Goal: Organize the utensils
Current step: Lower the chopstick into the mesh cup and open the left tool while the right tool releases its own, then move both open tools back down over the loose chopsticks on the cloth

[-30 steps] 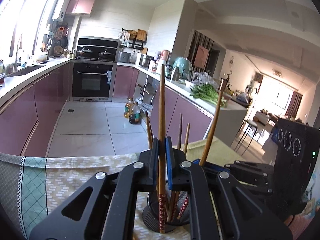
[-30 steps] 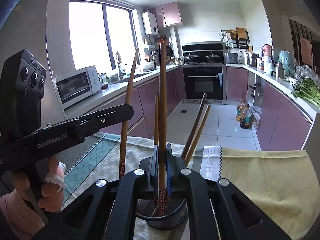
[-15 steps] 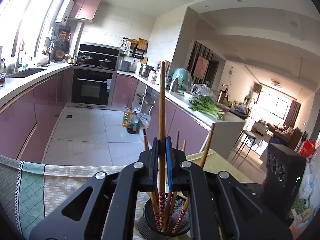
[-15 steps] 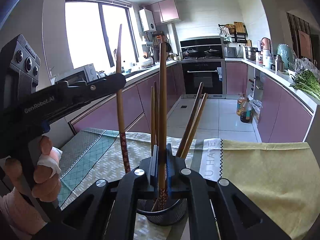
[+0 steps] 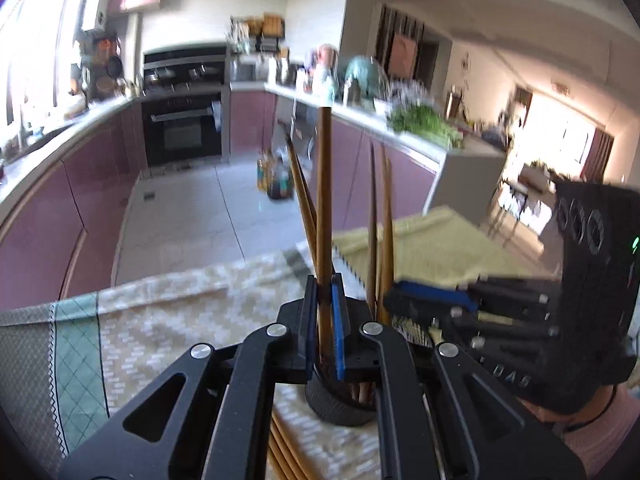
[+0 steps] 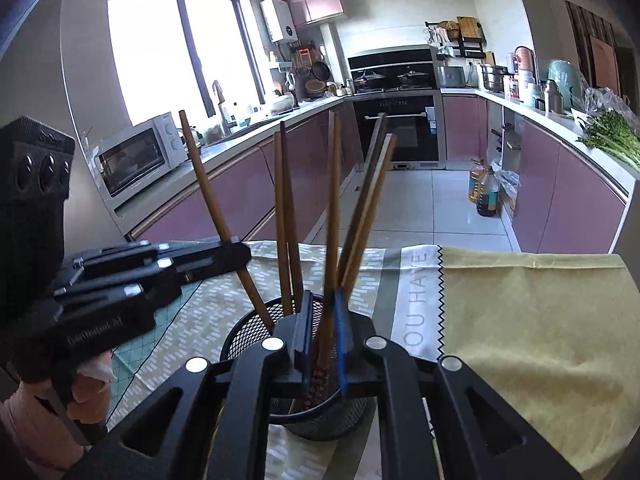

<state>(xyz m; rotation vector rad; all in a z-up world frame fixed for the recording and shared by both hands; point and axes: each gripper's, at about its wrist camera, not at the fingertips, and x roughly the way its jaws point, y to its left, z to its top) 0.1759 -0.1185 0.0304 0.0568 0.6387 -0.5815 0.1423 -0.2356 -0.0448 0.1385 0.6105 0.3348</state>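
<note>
A black mesh utensil holder [image 6: 316, 412] is seen standing on the patterned tablecloth [image 6: 224, 312] of the table, beside a yellow-green cloth [image 6: 532, 336]. Several wooden chopsticks [image 6: 286, 216] are propped inside it, leaning apart in different directions.

One chopstick [image 5: 324, 216] is pinched upright between the fingers of the left gripper [image 5: 323, 328], with its lower end inside the holder [image 5: 340, 404]. The same gripper [image 6: 236, 254] is shown from the right wrist view, reaching in from the left and clamped on a tilted chopstick [image 6: 216, 216].

The fingers of the right gripper [image 6: 322, 340] are opening around another chopstick [image 6: 331, 240], which stands between the pads with its patterned end in the holder; a narrow gap is visible on each side of it. More chopsticks [image 5: 284, 452] are seen lying on the cloth near the bottom of the left wrist view.
</note>
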